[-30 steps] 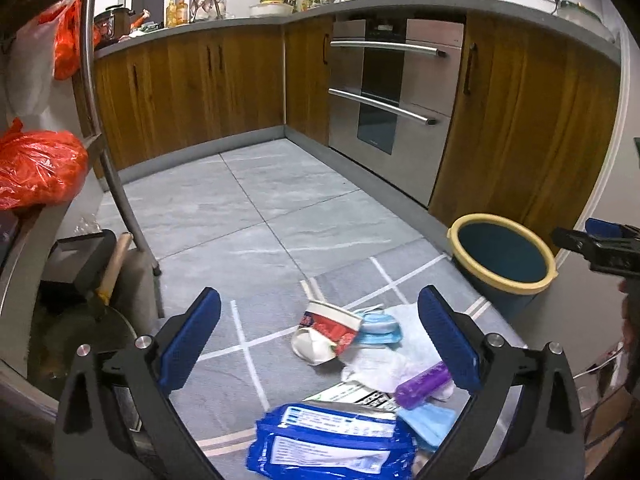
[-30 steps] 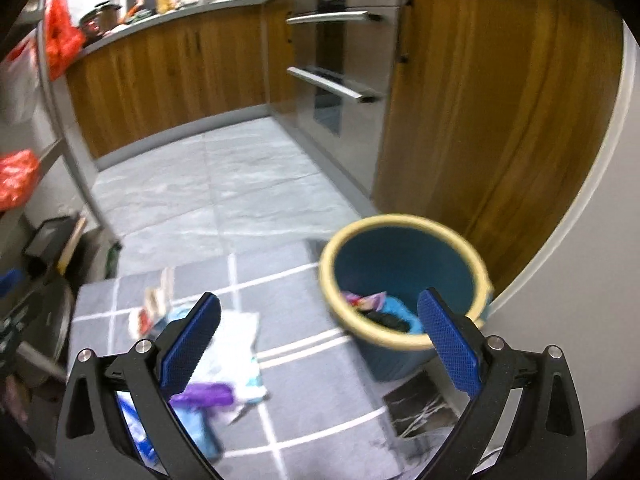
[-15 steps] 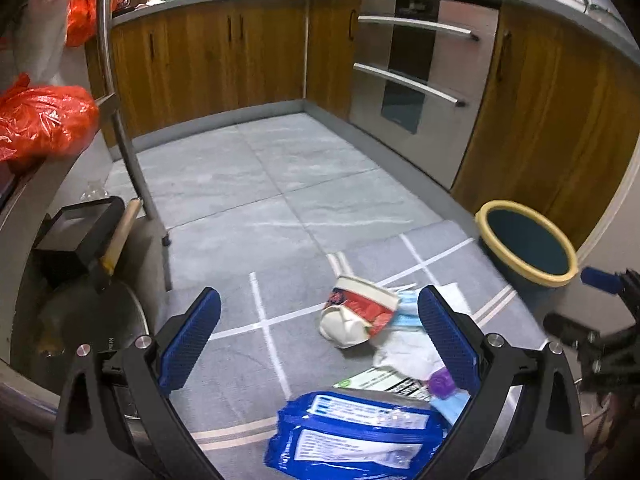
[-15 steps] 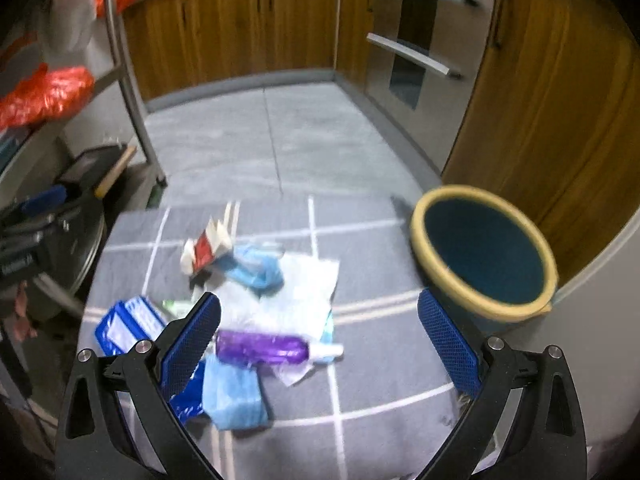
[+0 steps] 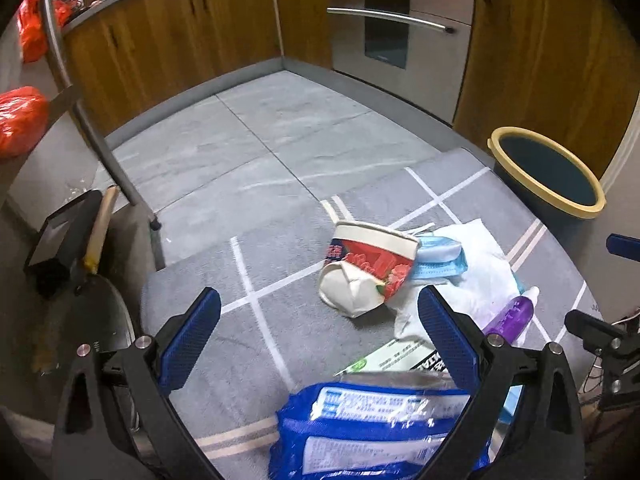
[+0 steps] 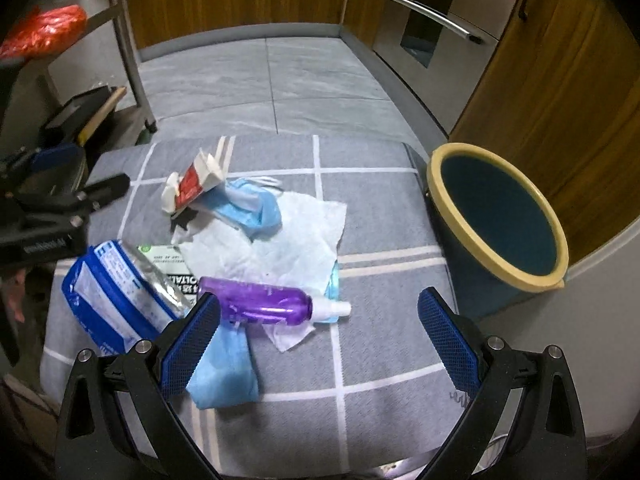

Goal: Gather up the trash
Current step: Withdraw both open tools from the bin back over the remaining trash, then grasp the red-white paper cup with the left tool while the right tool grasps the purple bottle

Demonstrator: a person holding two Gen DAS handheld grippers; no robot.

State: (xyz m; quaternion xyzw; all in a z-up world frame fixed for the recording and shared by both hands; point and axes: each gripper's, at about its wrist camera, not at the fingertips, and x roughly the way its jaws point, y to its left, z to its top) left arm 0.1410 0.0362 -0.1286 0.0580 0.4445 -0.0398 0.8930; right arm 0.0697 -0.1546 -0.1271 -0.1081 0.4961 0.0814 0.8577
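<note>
Trash lies on a grey checked mat (image 6: 376, 216): a crushed red-and-white paper cup (image 5: 366, 266) (image 6: 192, 184), blue face masks (image 6: 256, 208), a white tissue (image 6: 296, 236), a purple spray bottle (image 6: 260, 300) (image 5: 510, 316), a blue plastic package (image 5: 372, 432) (image 6: 108, 292). A blue bin with a yellow rim (image 6: 496, 216) (image 5: 548, 172) stands right of the mat. My left gripper (image 5: 320, 332) is open and empty above the mat, the package just below it. My right gripper (image 6: 318, 332) is open and empty, just in front of the purple bottle.
Wooden cabinets and a steel oven (image 5: 400, 28) line the back and right. A metal rack leg (image 5: 116, 164) with orange bags (image 5: 20, 120) and a black box (image 5: 60, 236) stand on the left. Grey tile floor lies beyond the mat.
My right gripper has swung left from above the bin to over the trash pile. My left gripper has moved closer to the mat. Both stayed open.
</note>
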